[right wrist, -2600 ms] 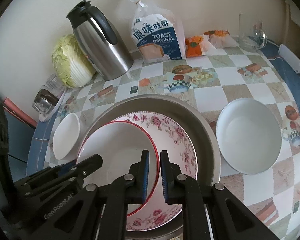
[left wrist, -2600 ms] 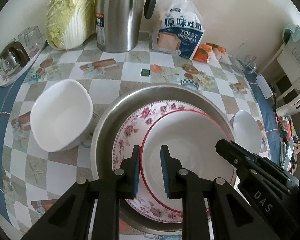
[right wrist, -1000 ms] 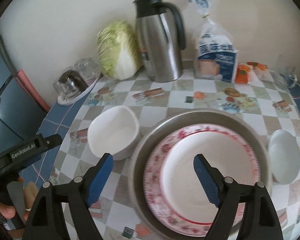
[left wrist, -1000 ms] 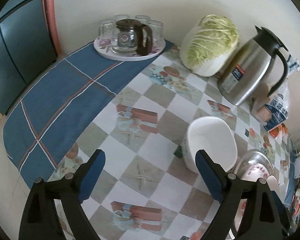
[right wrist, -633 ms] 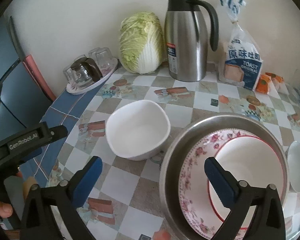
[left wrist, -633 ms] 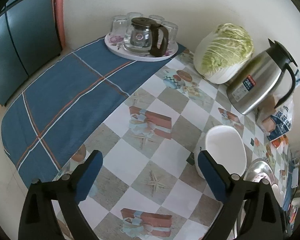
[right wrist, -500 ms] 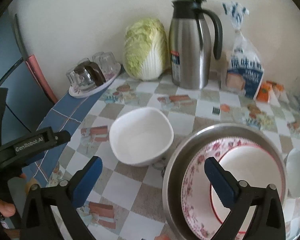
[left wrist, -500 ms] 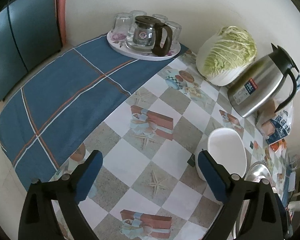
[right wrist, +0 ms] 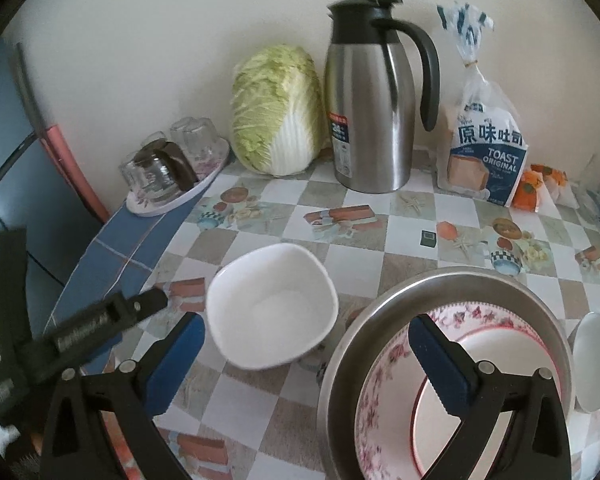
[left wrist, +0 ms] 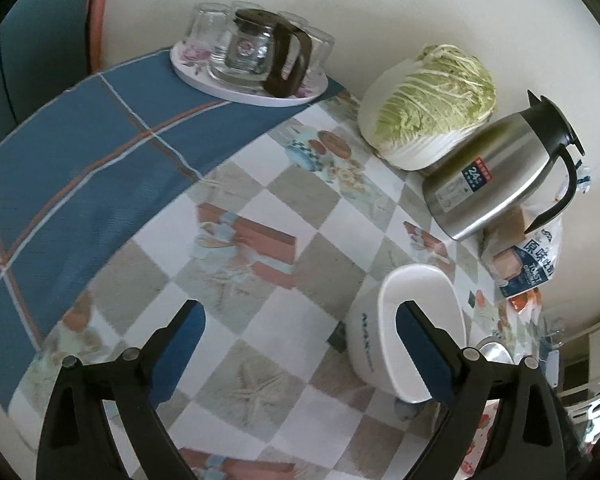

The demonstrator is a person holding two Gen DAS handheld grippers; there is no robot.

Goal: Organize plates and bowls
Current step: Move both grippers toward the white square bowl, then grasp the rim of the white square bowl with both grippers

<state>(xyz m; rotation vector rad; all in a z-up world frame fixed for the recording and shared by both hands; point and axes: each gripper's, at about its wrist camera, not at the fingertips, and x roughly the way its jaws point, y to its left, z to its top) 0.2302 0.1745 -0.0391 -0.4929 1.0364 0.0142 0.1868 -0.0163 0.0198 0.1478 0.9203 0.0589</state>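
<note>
A white squarish bowl (right wrist: 272, 304) stands on the checkered tablecloth, left of a large steel basin (right wrist: 384, 308). The basin holds a floral plate (right wrist: 384, 384) with a red-rimmed white plate (right wrist: 492, 348) on top. A smaller white bowl (right wrist: 594, 364) sits right of the basin. My right gripper (right wrist: 306, 364) is open and empty, above and in front of the white bowl. My left gripper (left wrist: 300, 344) is open and empty; the white bowl (left wrist: 412, 328) lies by its right finger. The left gripper's body shows in the right wrist view (right wrist: 80, 328).
At the back against the wall stand a cabbage (right wrist: 276, 112), a steel thermos jug (right wrist: 368, 96), a bag of toast (right wrist: 486, 156) and orange packets (right wrist: 534, 184). A tray with a glass pot and glasses (left wrist: 252, 56) sits on the blue cloth at the far left.
Both grippers let go of the red-rimmed plate, opened wide and drew back. The left one swung left toward the blue cloth, then crept closer to the white bowl; the right one shifted left toward it.
</note>
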